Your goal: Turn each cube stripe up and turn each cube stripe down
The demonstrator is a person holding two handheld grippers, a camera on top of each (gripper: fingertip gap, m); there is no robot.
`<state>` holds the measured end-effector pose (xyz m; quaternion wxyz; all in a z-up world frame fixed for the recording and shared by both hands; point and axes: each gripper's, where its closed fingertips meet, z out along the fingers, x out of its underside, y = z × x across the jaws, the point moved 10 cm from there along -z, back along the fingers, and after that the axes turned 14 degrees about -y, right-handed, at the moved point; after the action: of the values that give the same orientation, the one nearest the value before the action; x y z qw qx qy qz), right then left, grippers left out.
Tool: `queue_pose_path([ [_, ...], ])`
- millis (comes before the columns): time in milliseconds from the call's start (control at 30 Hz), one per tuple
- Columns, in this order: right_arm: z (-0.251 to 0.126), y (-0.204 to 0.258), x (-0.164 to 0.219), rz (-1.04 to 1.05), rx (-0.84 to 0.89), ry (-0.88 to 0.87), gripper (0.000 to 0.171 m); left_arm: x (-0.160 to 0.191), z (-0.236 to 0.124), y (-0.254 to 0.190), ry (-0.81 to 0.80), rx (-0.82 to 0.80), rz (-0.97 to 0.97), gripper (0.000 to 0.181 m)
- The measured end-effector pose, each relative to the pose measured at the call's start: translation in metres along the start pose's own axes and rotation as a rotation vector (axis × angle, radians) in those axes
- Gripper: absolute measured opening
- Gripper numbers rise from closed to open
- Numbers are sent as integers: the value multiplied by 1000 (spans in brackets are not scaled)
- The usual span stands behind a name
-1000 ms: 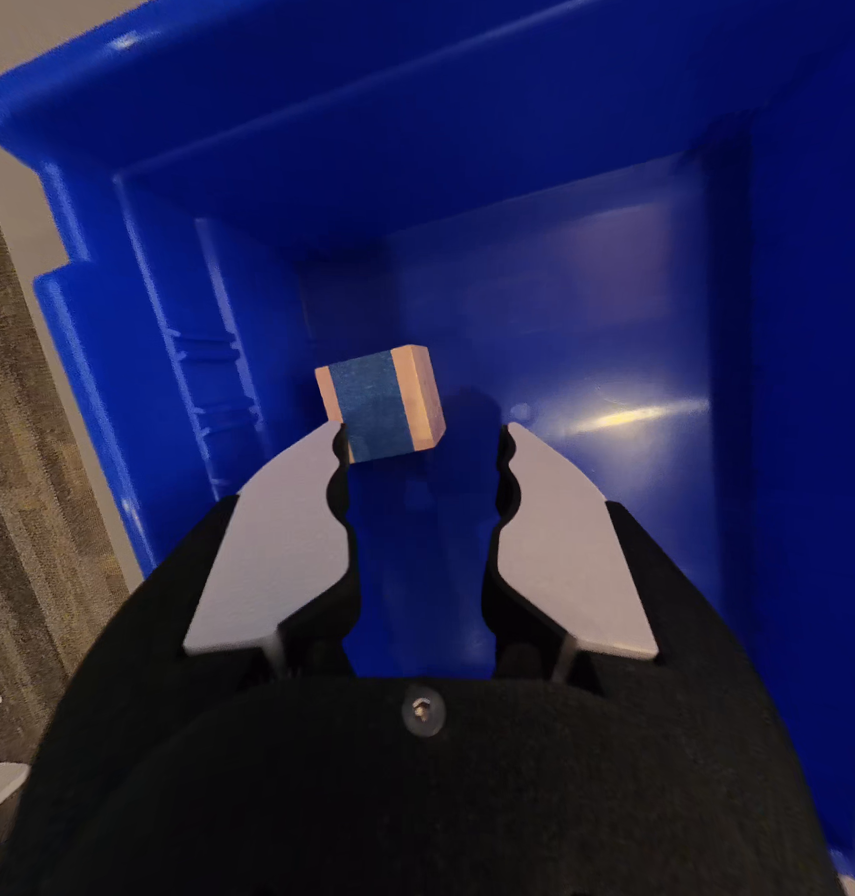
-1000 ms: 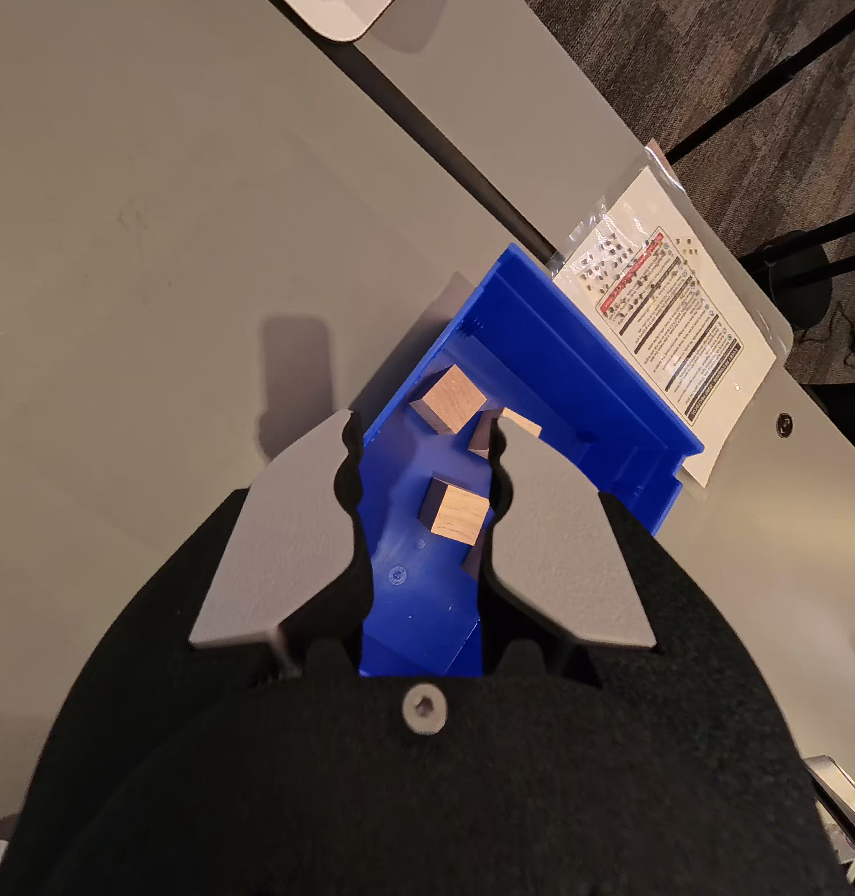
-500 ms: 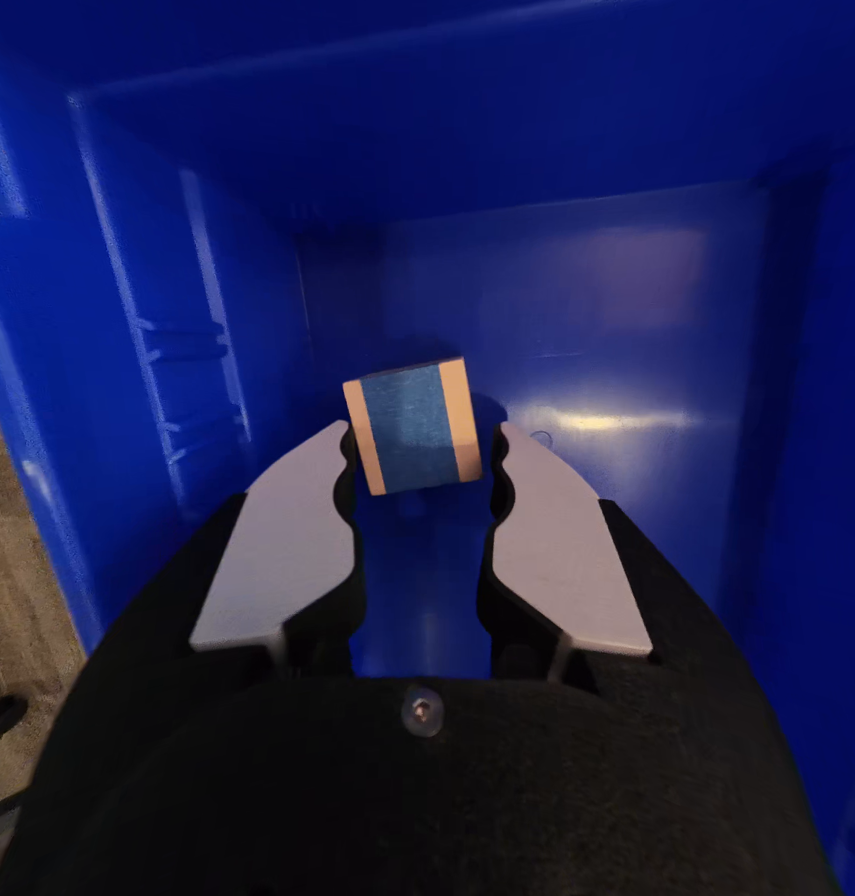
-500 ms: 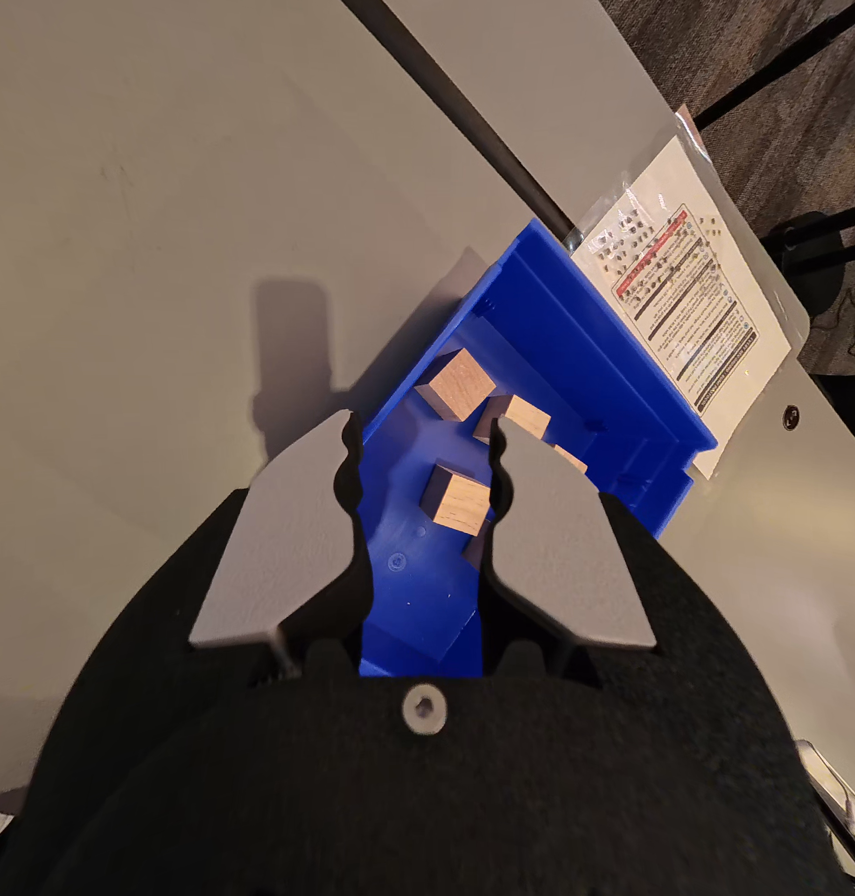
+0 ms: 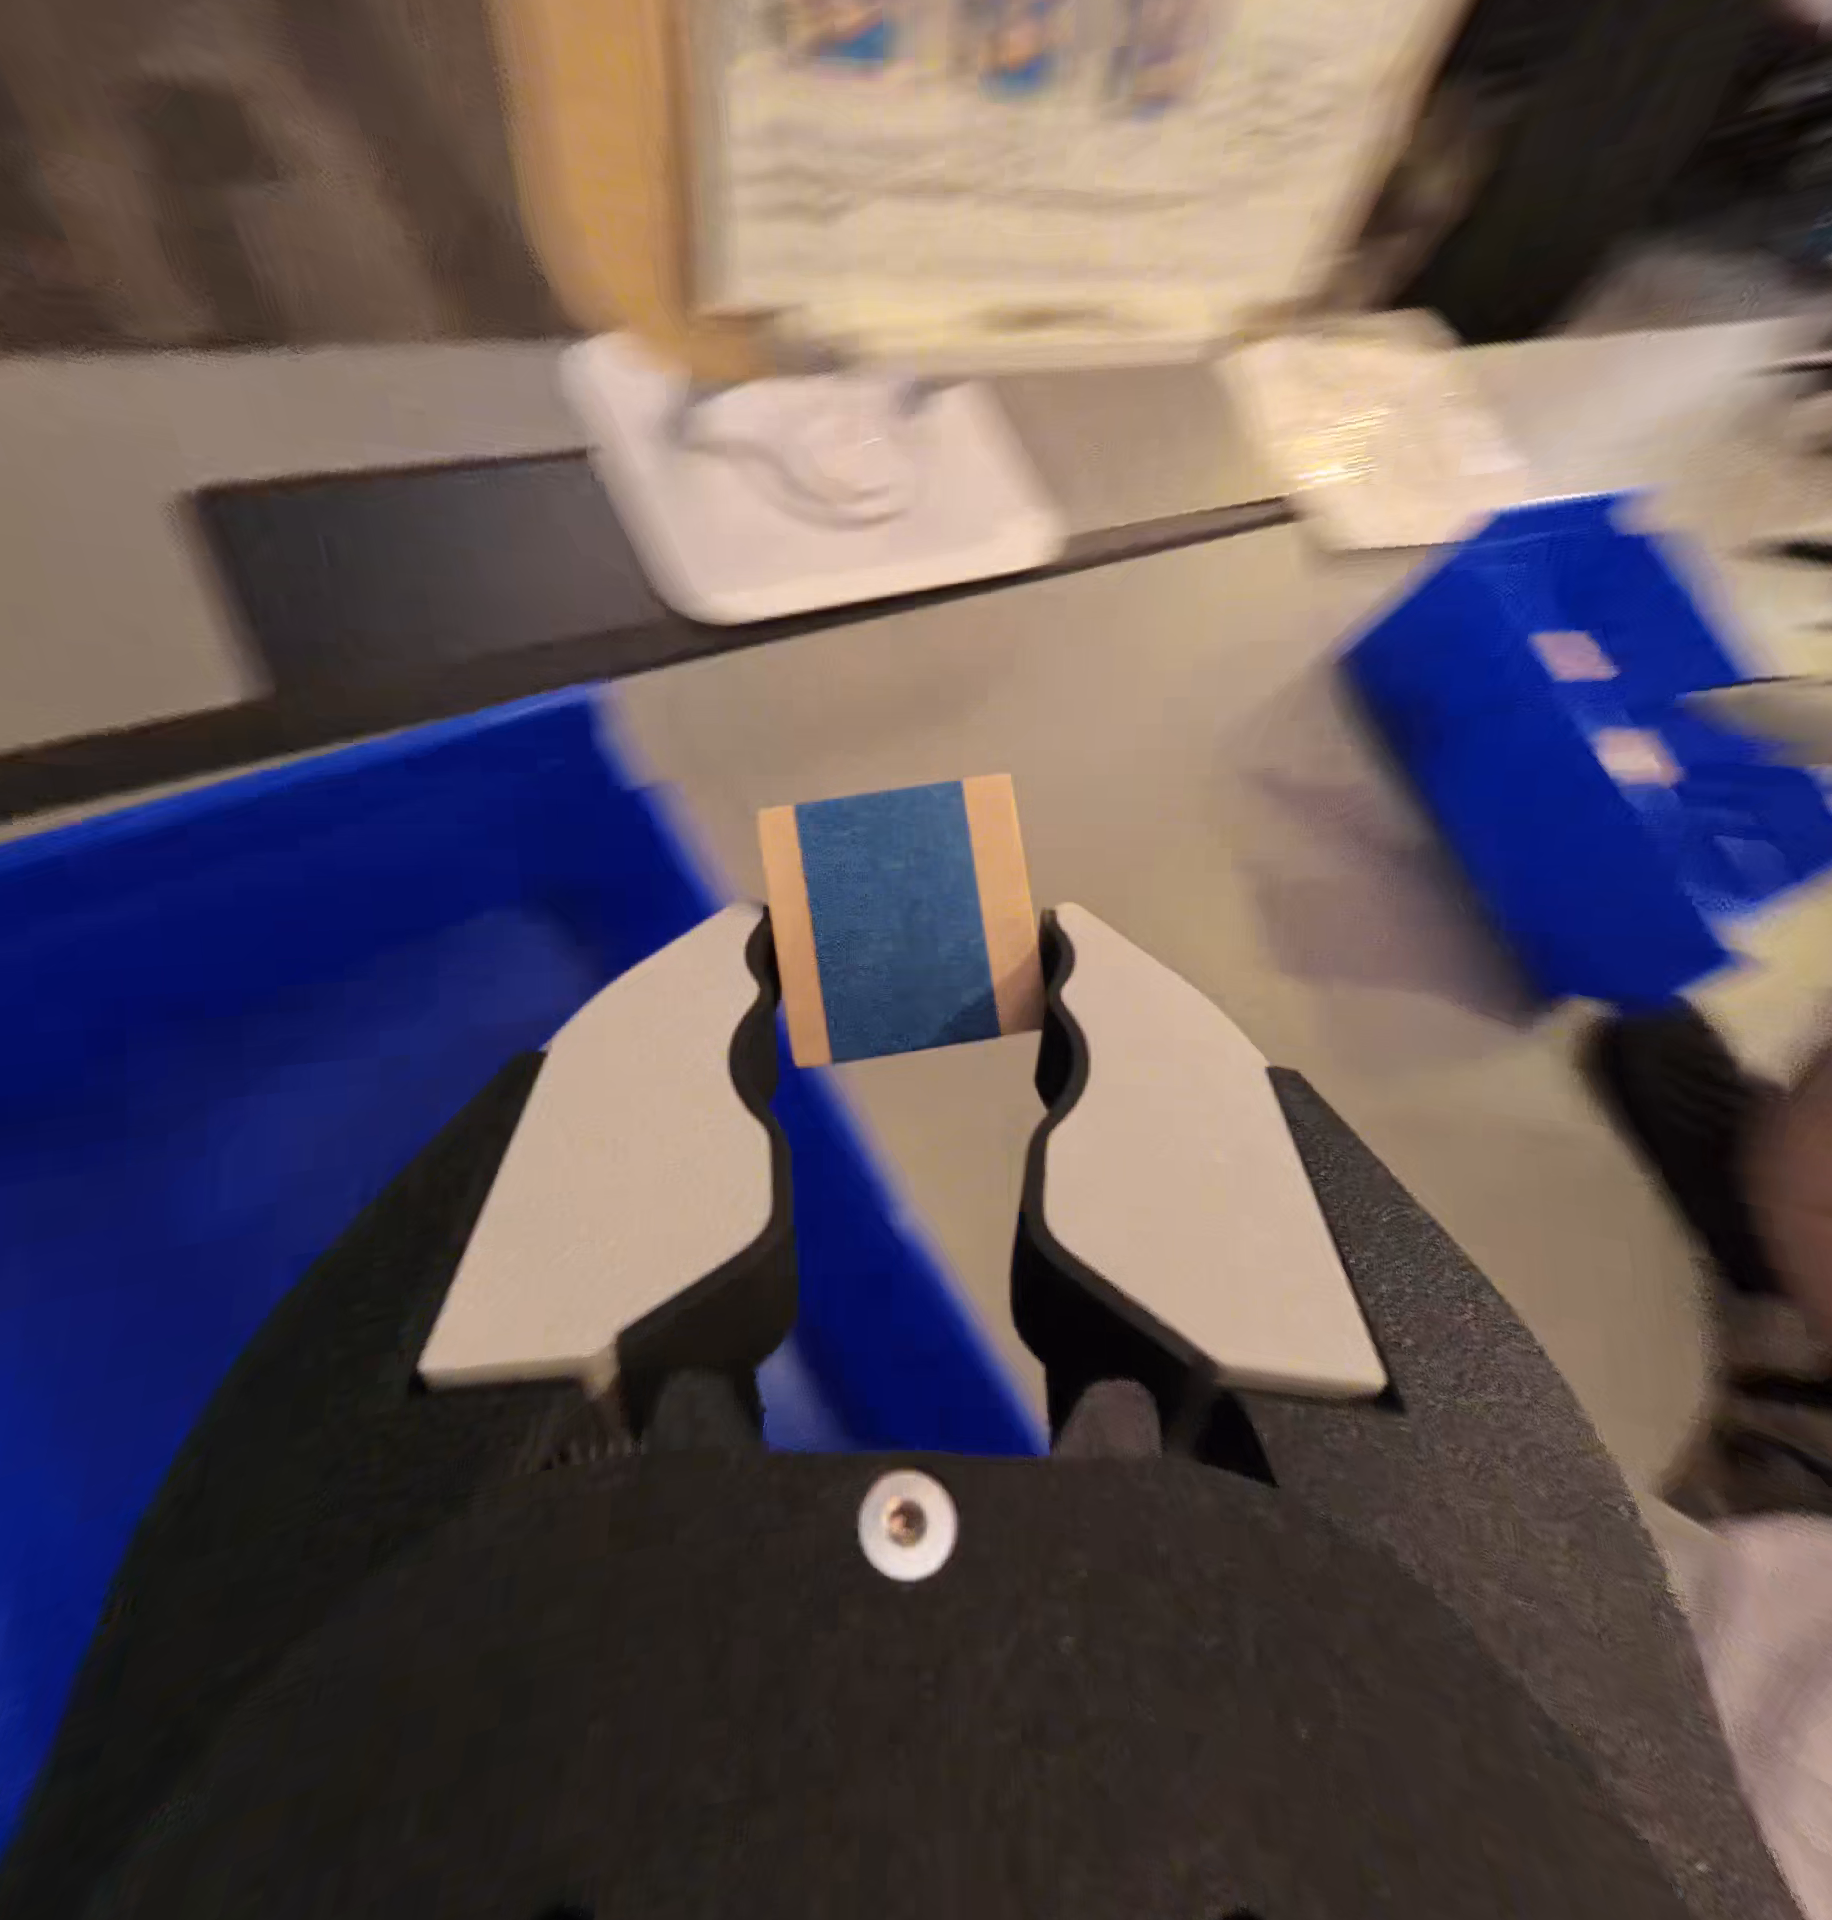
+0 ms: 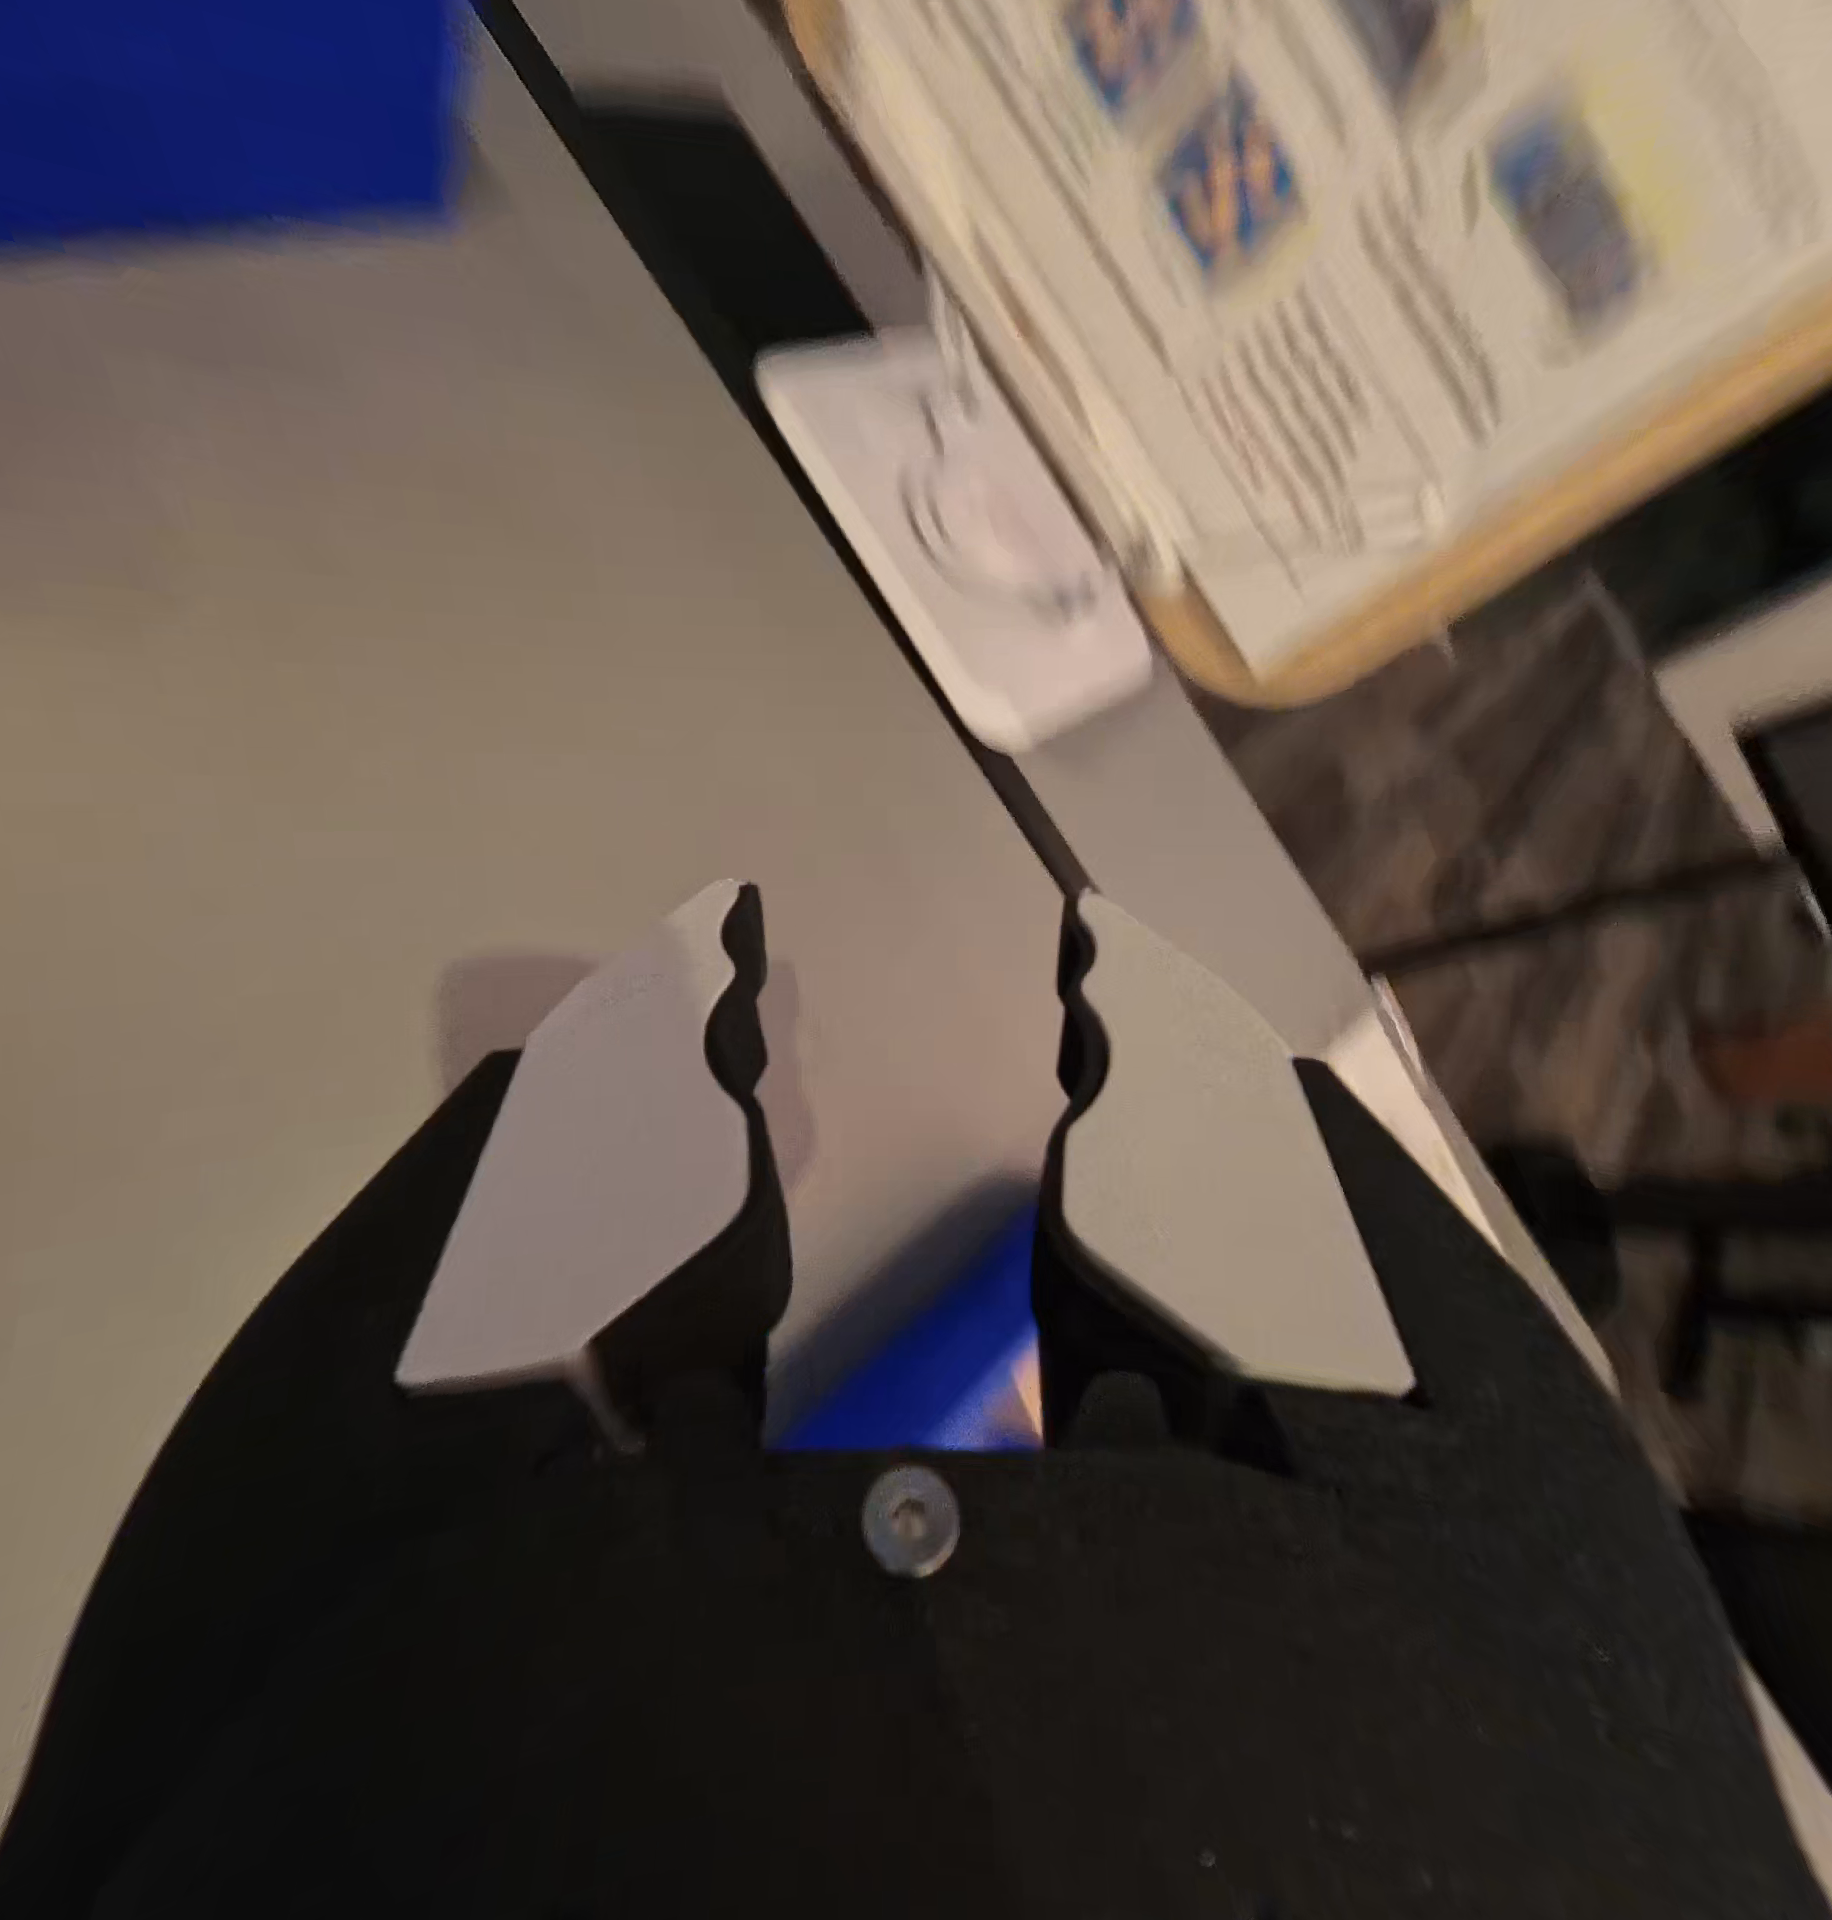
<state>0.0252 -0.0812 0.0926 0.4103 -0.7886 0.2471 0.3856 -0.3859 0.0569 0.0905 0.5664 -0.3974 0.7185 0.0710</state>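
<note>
My left gripper [image 5: 904, 935] is shut on a wooden cube [image 5: 896, 914], held at the fingertips with its blue stripe facing the camera. It is lifted above the right edge of a blue bin [image 5: 268, 987] at the left. A second blue bin [image 5: 1577, 769] sits on the grey table at the right, with pale cubes blurred inside. My right gripper [image 6: 907, 904] is open and empty above the table; a corner of a blue bin [image 6: 922, 1351] shows low between its fingers. Both views are motion-blurred.
A white stand base [image 5: 818, 488] holds a printed board [image 5: 995, 156] at the table's back; both also show in the right wrist view [image 6: 974, 561]. A dark seam [image 5: 424, 623] crosses the table. A dark sleeve or hand [image 5: 1701, 1143] is at the right edge.
My left gripper closed on the striped cube and lifted it out of the bin. My right gripper swung up and away from the bin of cubes, still open.
</note>
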Motion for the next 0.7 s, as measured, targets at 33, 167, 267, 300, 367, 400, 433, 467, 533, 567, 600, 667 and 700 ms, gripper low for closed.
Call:
queue_pose_path([
  [33, 5, 13, -9, 1, -51, -107, 55, -2, 2, -19, -20, 115, -10, 47],
  [167, 26, 72, -32, 58, -249, -419, 71, 10, 28, -74, 27, 441, -35, 47],
  [267, 38, 104, -37, 39, -204, -504, 83, 26, 54, -99, 90, 611, -120, 47],
  [300, 39, 111, -38, 35, -161, -538, 85, 31, 61, -105, 117, 653, -144, 47],
  [367, 38, 118, -36, 52, -44, -617, 83, 39, 70, -114, 144, 726, -203, 46],
  [400, 37, 120, -34, 53, -6, -655, 81, 42, 73, -118, 147, 751, -229, 46],
  [433, 36, 123, -33, 50, 10, -688, 79, 44, 76, -121, 148, 763, -242, 46],
  [467, 35, 126, -32, 46, 14, -708, 77, 46, 78, -124, 153, 767, -241, 46],
  [533, 37, 129, -32, 33, 23, -687, 76, 48, 80, -130, 156, 781, -241, 46],
  [567, 39, 129, -32, 27, 34, -663, 77, 49, 80, -134, 161, 796, -243, 46],
  [600, 41, 129, -31, 28, 34, -652, 76, 50, 79, -137, 162, 818, -251, 46],
  [667, 41, 129, -29, 43, 24, -667, 69, 51, 78, -143, 170, 850, -262, 46],
  [700, 41, 128, -28, 45, 22, -673, 63, 51, 78, -145, 172, 858, -259, 46],
])
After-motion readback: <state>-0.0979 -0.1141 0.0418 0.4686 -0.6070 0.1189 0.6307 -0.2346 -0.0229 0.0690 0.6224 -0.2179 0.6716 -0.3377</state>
